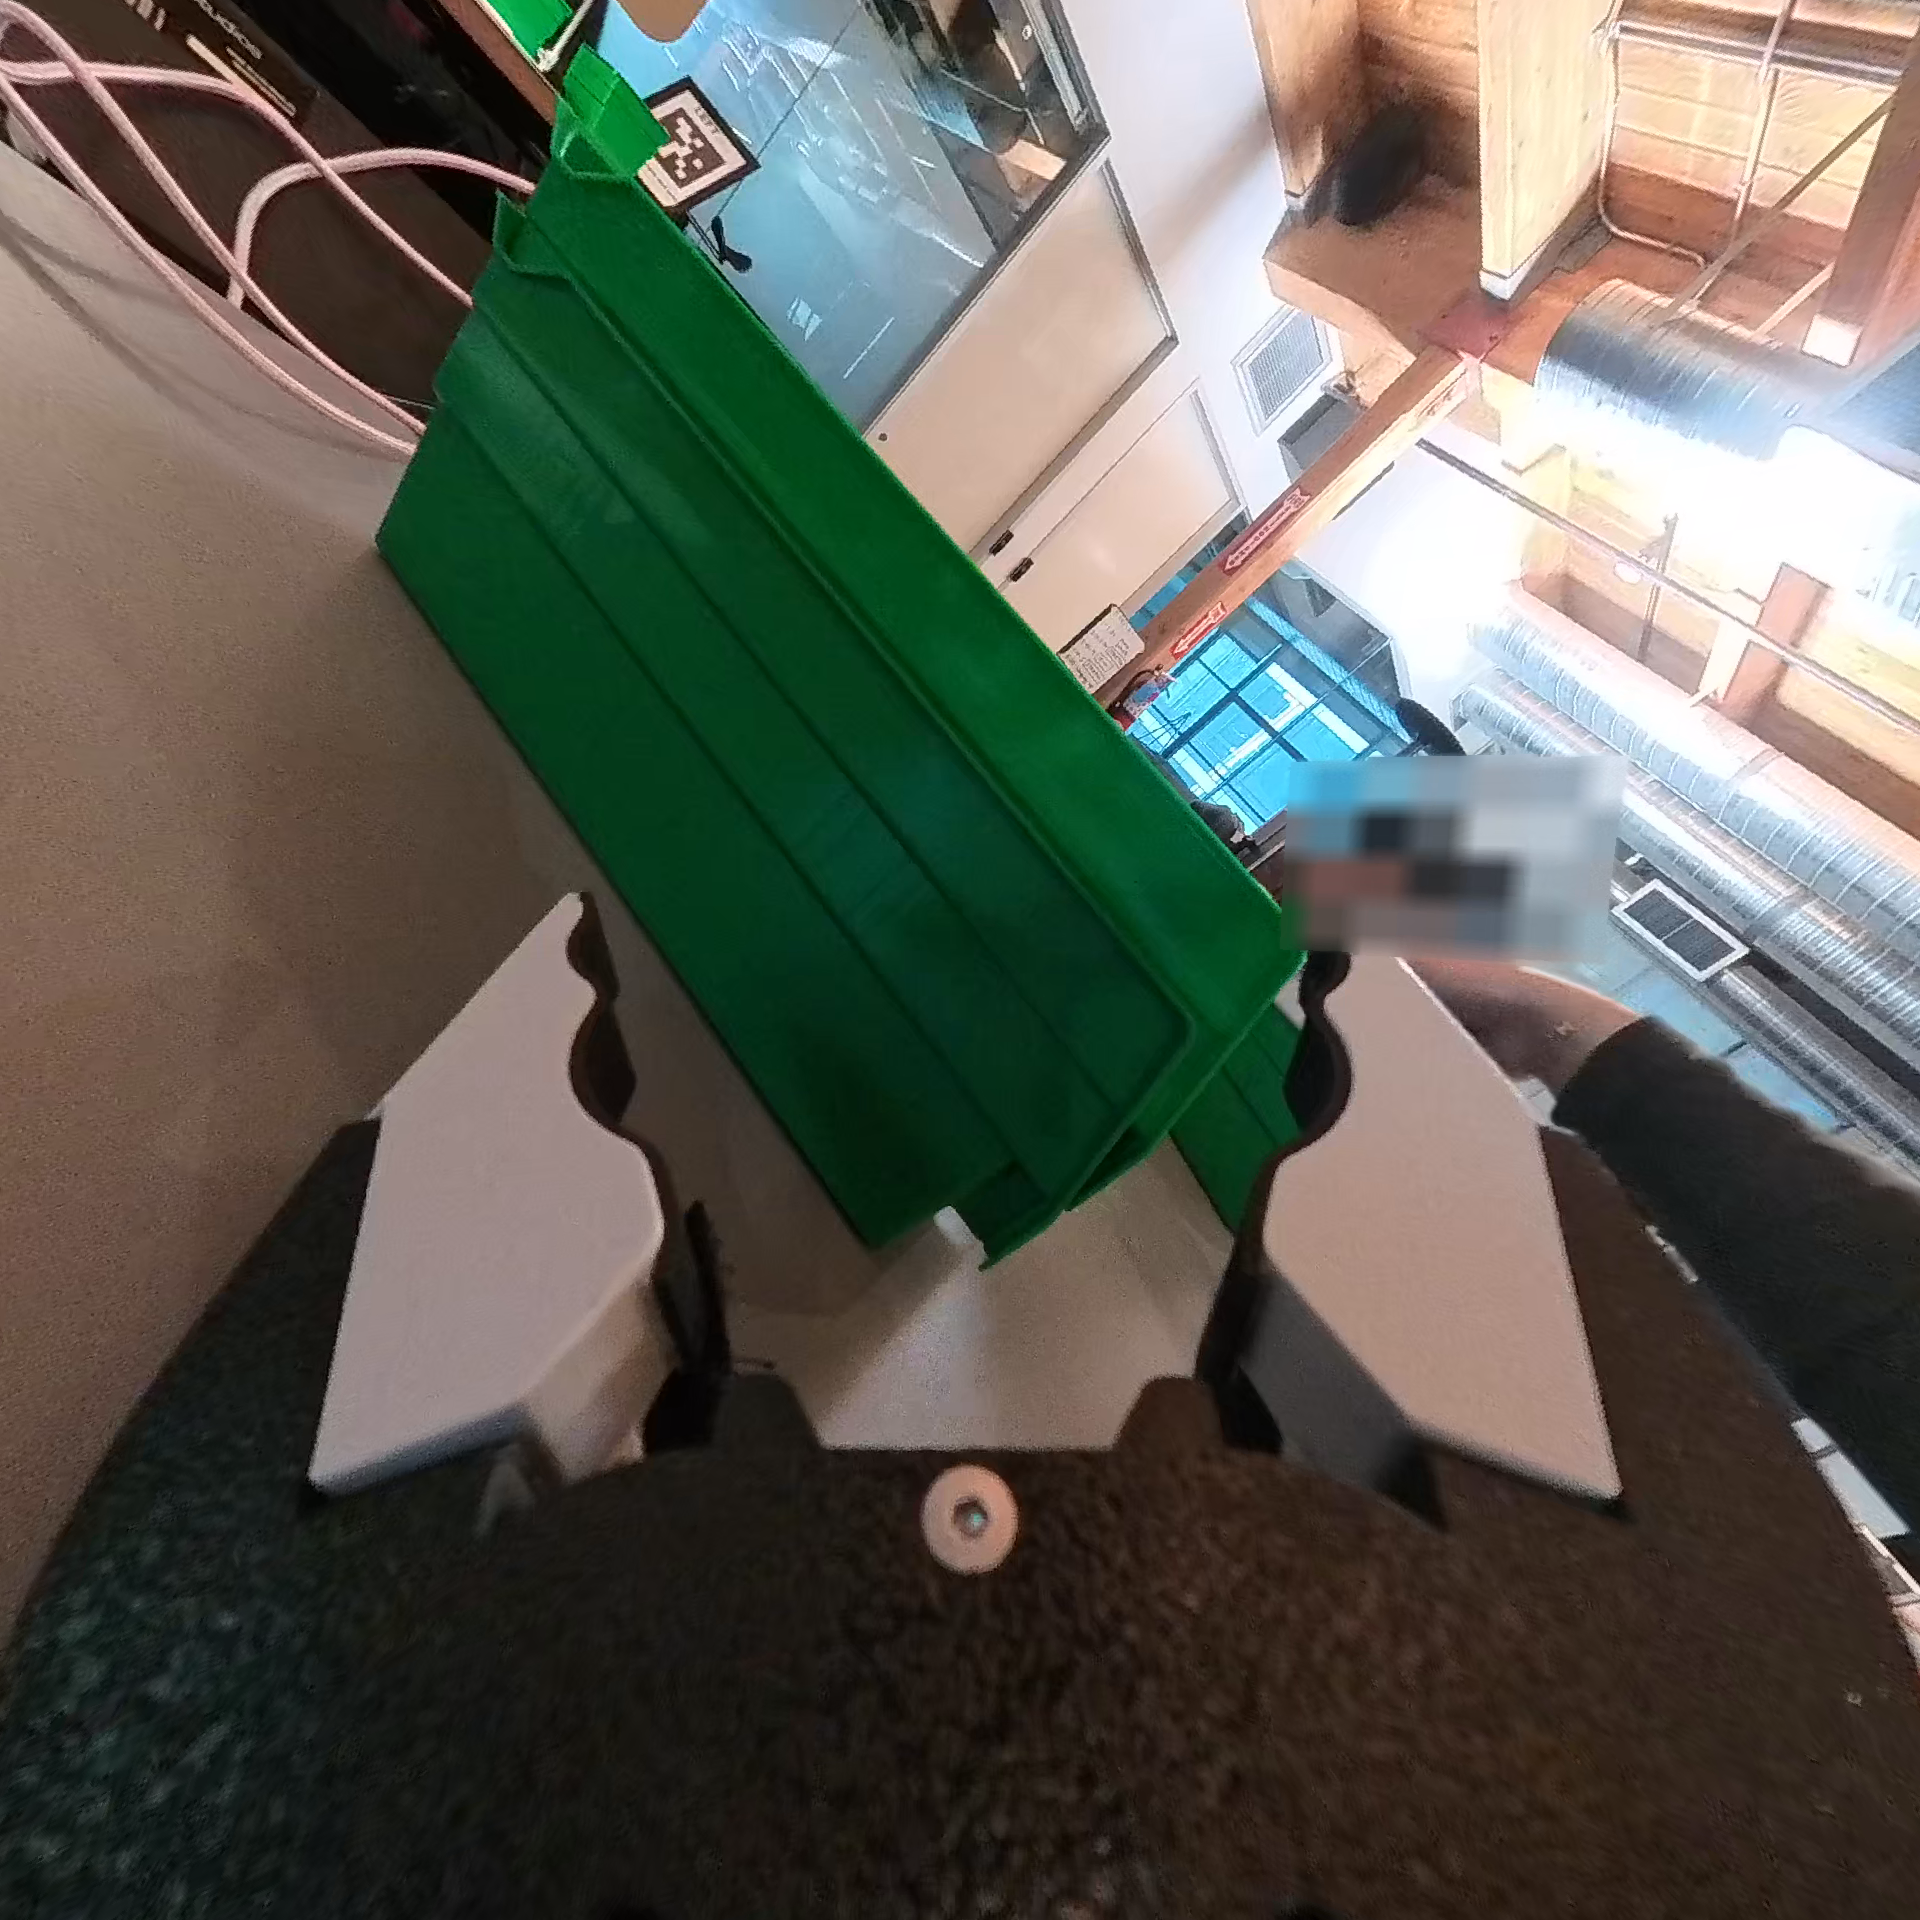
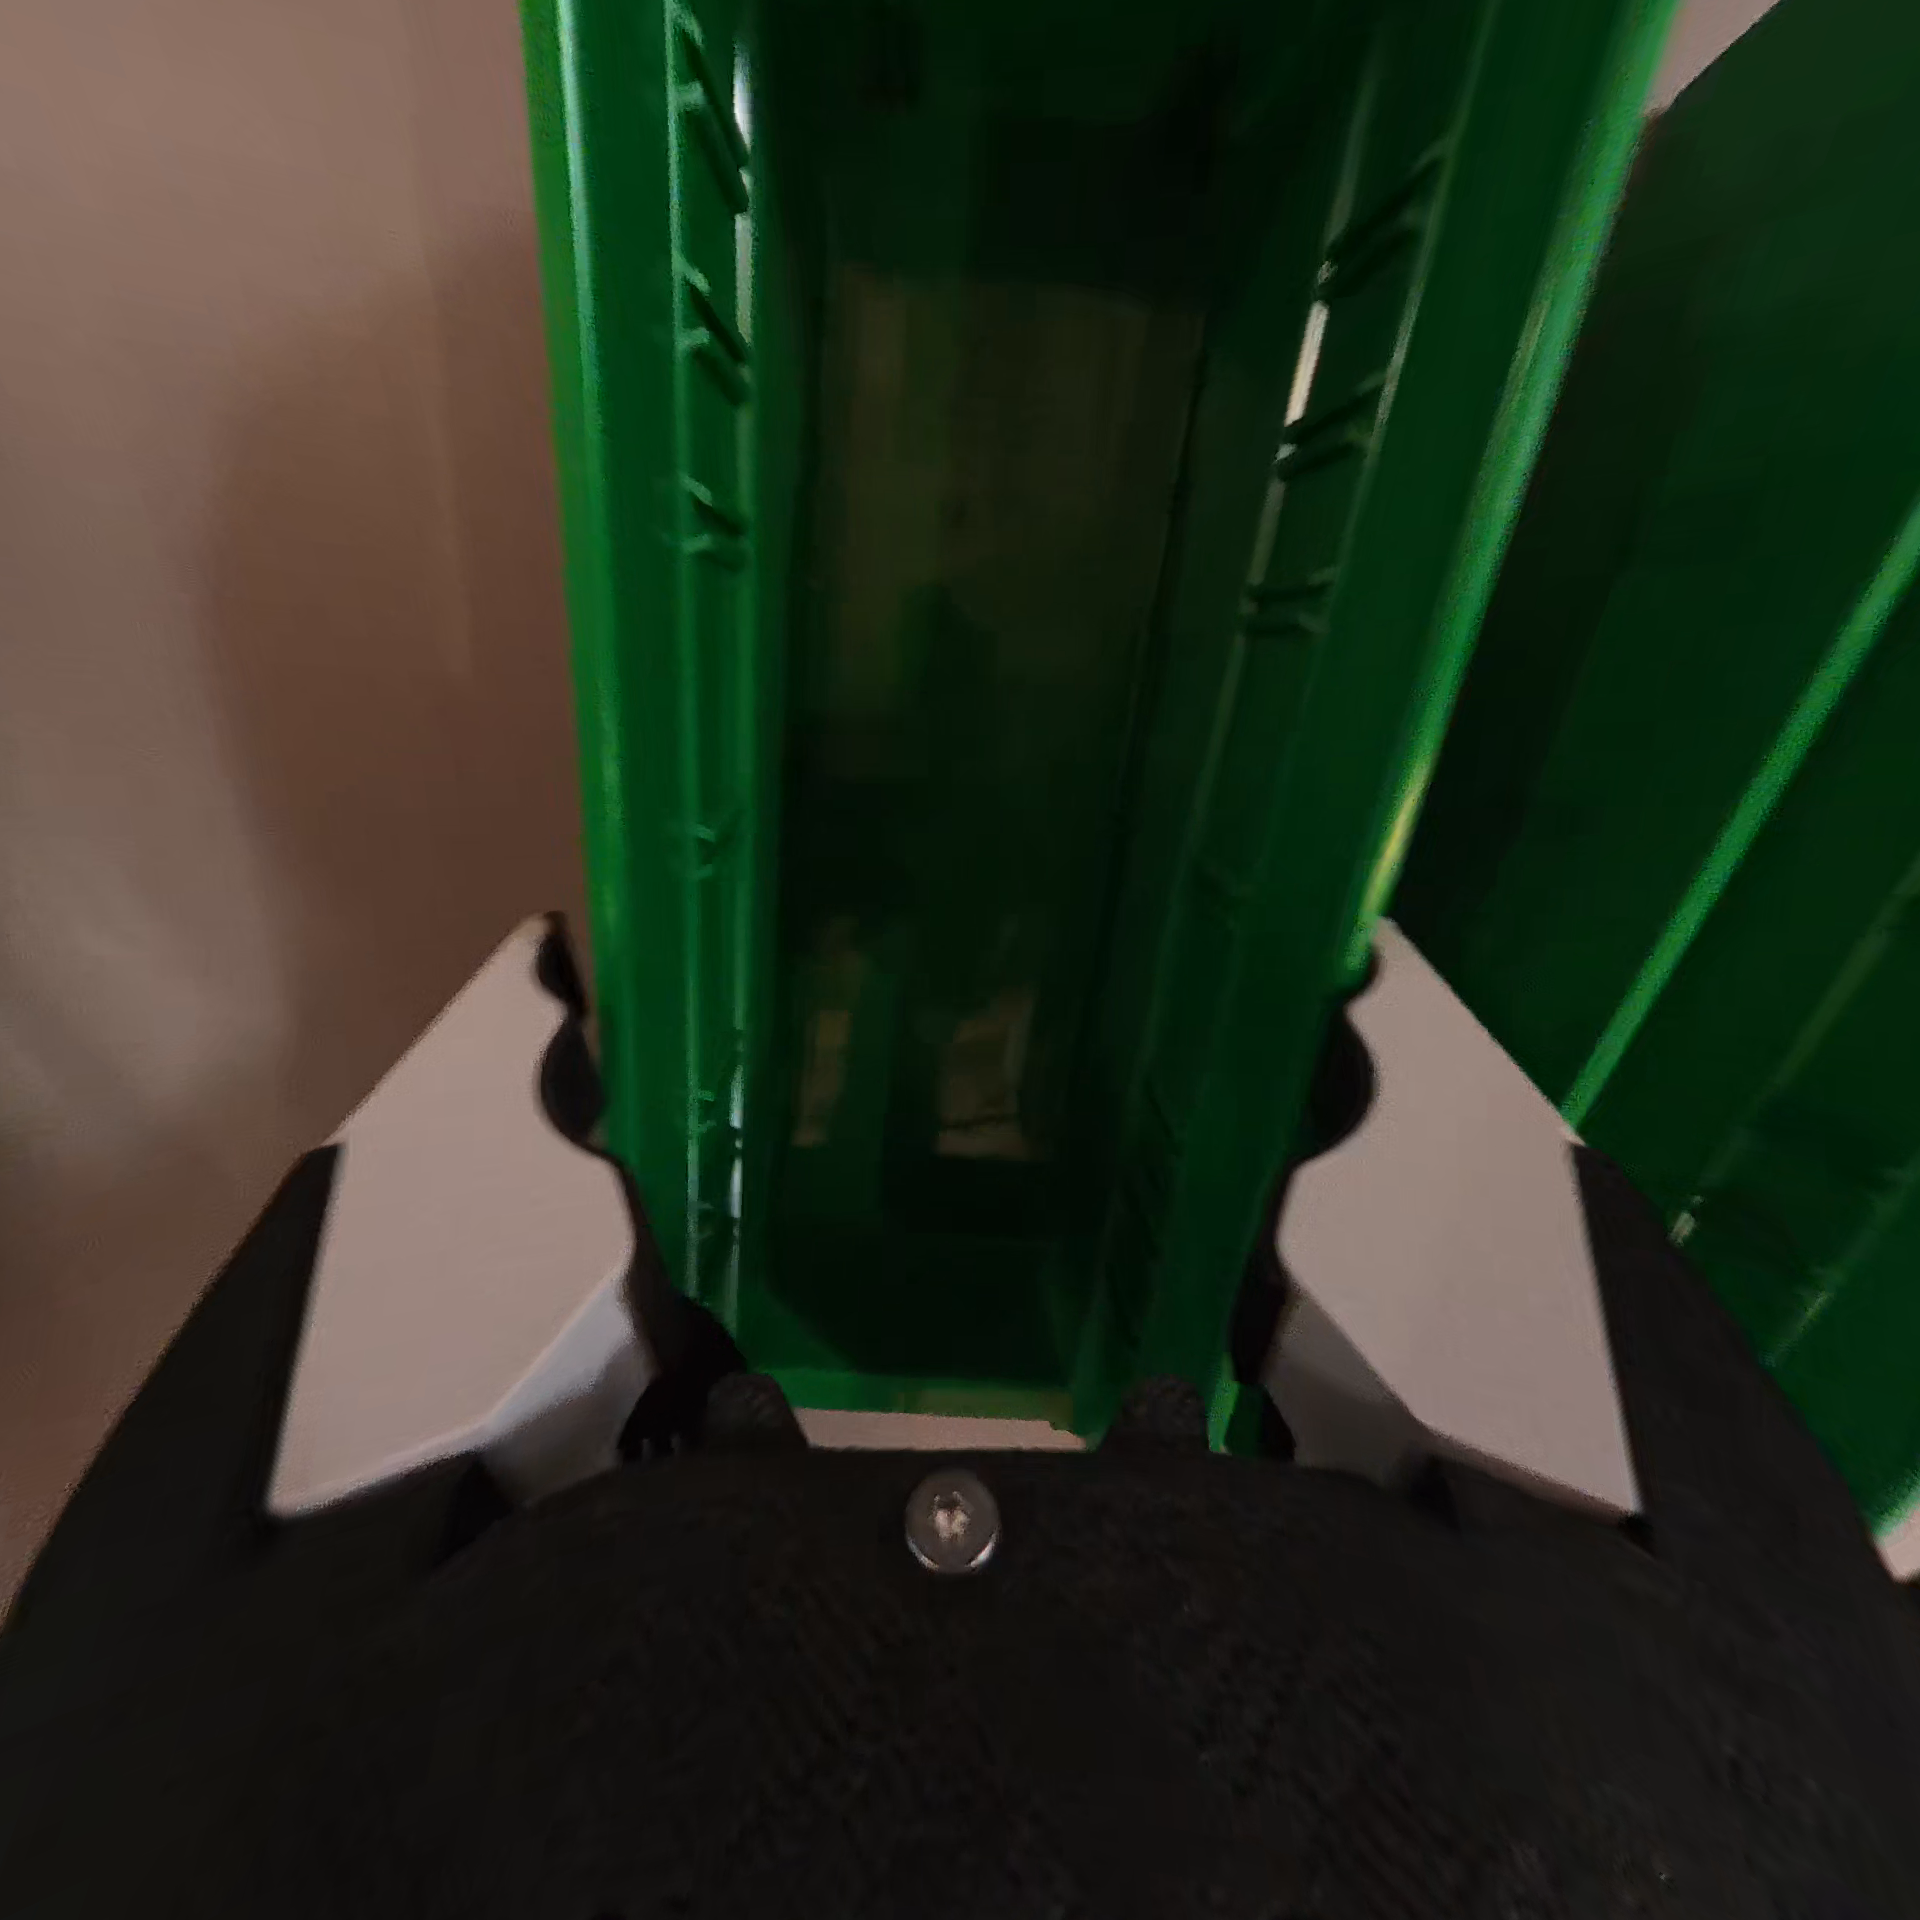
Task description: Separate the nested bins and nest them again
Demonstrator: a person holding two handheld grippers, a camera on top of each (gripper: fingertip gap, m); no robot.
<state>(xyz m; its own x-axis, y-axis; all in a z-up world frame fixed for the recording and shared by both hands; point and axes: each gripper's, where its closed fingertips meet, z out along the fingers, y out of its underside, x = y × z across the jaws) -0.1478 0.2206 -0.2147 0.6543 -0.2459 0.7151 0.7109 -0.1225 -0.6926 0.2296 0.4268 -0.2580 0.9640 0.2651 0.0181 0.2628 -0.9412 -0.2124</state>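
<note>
L view: bins on table, long axis running away from left claw, near end between its spread fingers; left claw wide open, right pad by rim corner, contact unclear | R view: right claw straddles bin end-on, pads against both walls, gripping; second bin just right of it.

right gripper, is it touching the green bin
Touching. The right wrist view shows the right gripper straddling the green bin, both fingers' dark pads pressed against the outer walls with no gap visible.
</note>
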